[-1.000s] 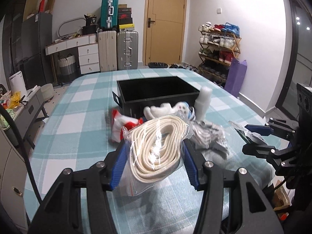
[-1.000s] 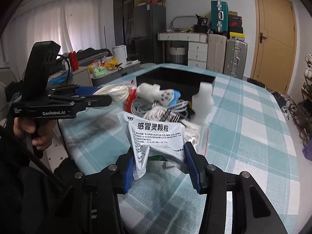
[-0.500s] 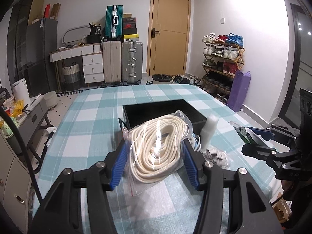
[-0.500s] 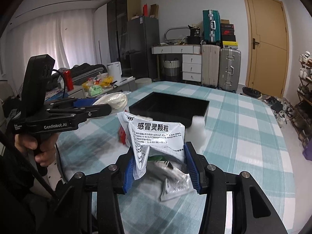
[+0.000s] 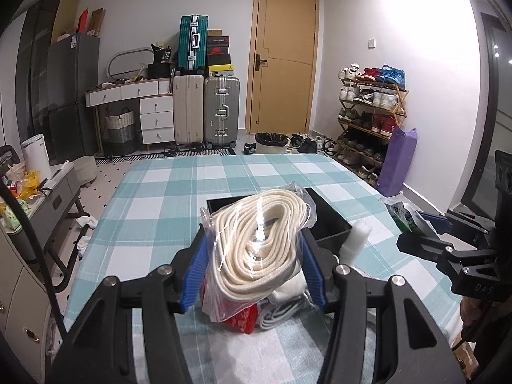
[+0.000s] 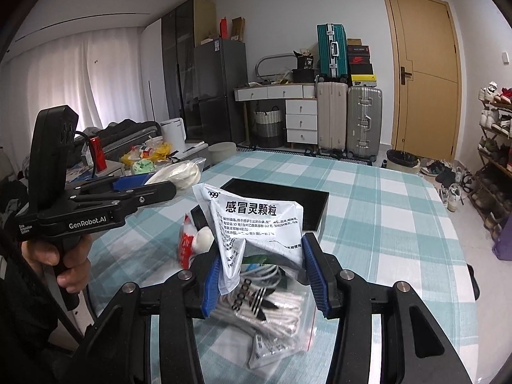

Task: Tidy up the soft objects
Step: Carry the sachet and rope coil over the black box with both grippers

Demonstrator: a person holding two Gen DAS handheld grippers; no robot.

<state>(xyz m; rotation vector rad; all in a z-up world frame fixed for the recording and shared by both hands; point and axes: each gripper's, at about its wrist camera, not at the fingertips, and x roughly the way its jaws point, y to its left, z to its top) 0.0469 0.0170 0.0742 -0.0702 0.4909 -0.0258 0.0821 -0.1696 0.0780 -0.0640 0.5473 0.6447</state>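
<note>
Holding a bagged rope (image 5: 256,243) in the left gripper's (image 5: 252,275) closed fingers and a medicine packet (image 6: 256,224) in the right's (image 6: 265,272), both hands hover before the black bin (image 6: 288,196) (ahead on the table (image 6: 384,211)).

Bagged rope (image 5: 259,243) between the left gripper's (image 5: 252,272) fingers, above the table (image 5: 166,198) — black tray (image 5: 329,220) behind, sachet (image 6: 256,224) right.

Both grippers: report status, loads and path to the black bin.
Left gripper shut on bagged rope. Right gripper shut on white sachet. Both aloft before black bin. More soft items on table; nothing blocking.
</note>
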